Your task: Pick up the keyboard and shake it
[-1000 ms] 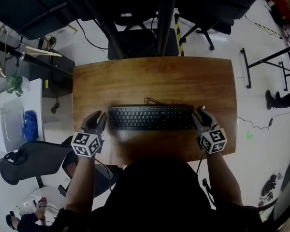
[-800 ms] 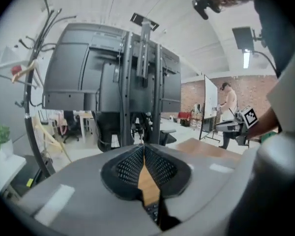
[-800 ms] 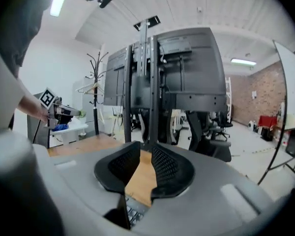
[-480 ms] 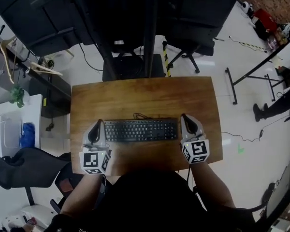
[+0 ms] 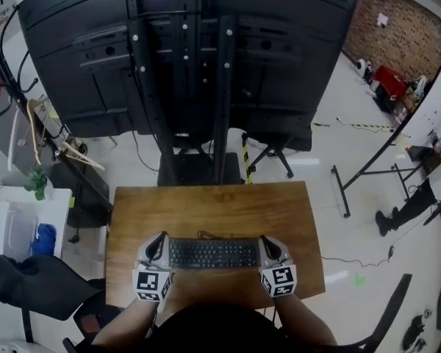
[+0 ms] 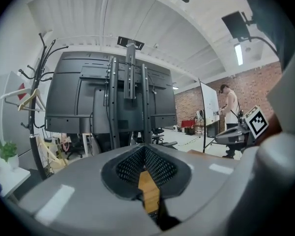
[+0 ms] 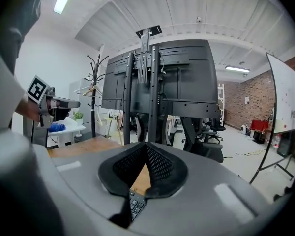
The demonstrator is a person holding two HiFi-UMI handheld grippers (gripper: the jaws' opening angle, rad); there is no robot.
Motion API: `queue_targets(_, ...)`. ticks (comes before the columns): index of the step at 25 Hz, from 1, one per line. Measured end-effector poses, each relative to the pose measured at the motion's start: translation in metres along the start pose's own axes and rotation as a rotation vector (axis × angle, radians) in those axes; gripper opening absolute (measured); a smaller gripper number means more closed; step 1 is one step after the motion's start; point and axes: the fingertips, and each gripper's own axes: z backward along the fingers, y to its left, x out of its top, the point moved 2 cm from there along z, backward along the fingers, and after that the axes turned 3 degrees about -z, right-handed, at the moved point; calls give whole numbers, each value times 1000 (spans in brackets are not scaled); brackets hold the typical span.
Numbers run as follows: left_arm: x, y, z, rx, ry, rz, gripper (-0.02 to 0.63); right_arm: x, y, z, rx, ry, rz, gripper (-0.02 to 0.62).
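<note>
Changed: a second ago the left gripper (image 5: 157, 247) and the right gripper (image 5: 269, 247) sat beside the ends of the keyboard (image 5: 213, 253) with their jaws apart. Now both sets of jaws have closed on it. The head view also shows more of the room.
Left gripper: its jaws are squeezed tight on the left end of the keyboard. In its own view a dark bit of keyboard sits low between them.
Right gripper: its jaws are squeezed tight on the right end. Some keys (image 7: 133, 205) peek out between them.
Keyboard: it lies flat, near the front edge of the table (image 5: 206, 208), about halfway between the left and right edges.
Cable: a thin black cable (image 5: 206, 234) comes out of the back of the keyboard and lies on the table.
Lifted or not: it looks a little way up off the wood, but from above I cannot be sure.
Done: both ends are grabbed.
Left to do: lift it clear and shake it.
Watch out: the cable may tug when the keyboard goes up.
</note>
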Motion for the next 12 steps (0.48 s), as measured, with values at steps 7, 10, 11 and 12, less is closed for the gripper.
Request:
queue_targets(7,12,3,-22,-13,-26,-18,-2,8,-13,-6,-27,-52,-21,2)
queue_targets(10,16,2,-28,-15,-38,-21,-2,11,-17,-10,-25,-63,-22,1)
queue_targets(11,18,1,-28,-16,-40,-24,-2,13,-18,-10,-21,-65,-20,2)
queue_targets(12,19,0,-28,-17,-42,-26,-2,15,-18,-11,-16,-69,-18,0)
